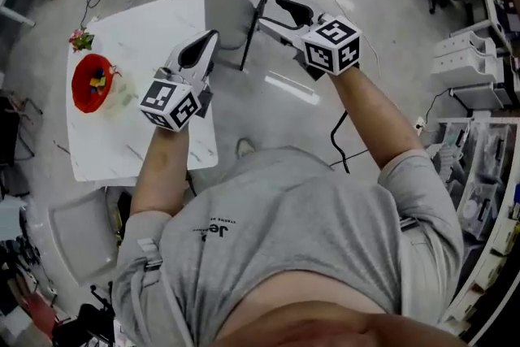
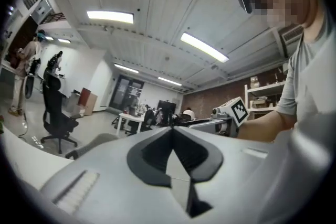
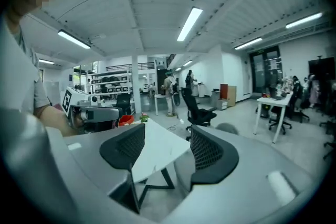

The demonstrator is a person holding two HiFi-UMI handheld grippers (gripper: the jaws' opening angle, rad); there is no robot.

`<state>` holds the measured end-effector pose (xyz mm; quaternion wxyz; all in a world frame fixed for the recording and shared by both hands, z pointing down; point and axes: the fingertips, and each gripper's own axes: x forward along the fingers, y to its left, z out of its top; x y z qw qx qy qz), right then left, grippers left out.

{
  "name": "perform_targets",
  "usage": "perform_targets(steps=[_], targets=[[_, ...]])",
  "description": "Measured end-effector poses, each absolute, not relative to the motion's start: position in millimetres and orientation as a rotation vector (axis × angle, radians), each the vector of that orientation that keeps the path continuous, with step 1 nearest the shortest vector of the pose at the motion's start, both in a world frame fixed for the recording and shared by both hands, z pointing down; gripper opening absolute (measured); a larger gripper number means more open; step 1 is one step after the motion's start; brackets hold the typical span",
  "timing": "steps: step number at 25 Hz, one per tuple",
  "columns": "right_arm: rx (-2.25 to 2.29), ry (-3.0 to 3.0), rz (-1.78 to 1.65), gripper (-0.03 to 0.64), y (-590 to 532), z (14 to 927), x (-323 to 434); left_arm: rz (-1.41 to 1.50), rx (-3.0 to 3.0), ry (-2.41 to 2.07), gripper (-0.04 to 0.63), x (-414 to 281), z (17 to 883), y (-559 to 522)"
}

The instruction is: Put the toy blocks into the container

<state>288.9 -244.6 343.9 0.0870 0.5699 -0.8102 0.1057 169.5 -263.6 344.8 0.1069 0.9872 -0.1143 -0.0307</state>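
Hovering by the right edge of the table [image 1: 146, 20], left gripper [image 1: 210, 41] fingers clenched on nothing, right gripper [image 1: 280, 15] released & empty, a rushed swing in could tip the red container [image 1: 89, 83].

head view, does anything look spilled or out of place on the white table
Nothing stands out. The red container sits on the white table with coloured blocks inside, and I see none scattered around it. A small flowery item lies at the table's edge; too small to identify.
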Motion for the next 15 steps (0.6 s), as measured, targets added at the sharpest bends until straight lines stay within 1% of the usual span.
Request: perform_targets(steps=[5,8,11,15], targets=[[1.941,-2.291,0.357,0.223,-105,331,396,-0.069,2.931,-0.108,0.057,267,324,-170],[2.088,-2.21,0.366,0.17,-16,326,446,-0.062,2.94,0.006,0.057,314,313,-108],[2.185,-2.139,0.362,0.134,68,323,479,-0.05,2.927,0.089,0.057,353,308,-46],[2.276,-2.08,0.341,0.091,164,319,505,-0.029,2.906,0.154,0.057,388,308,26]])
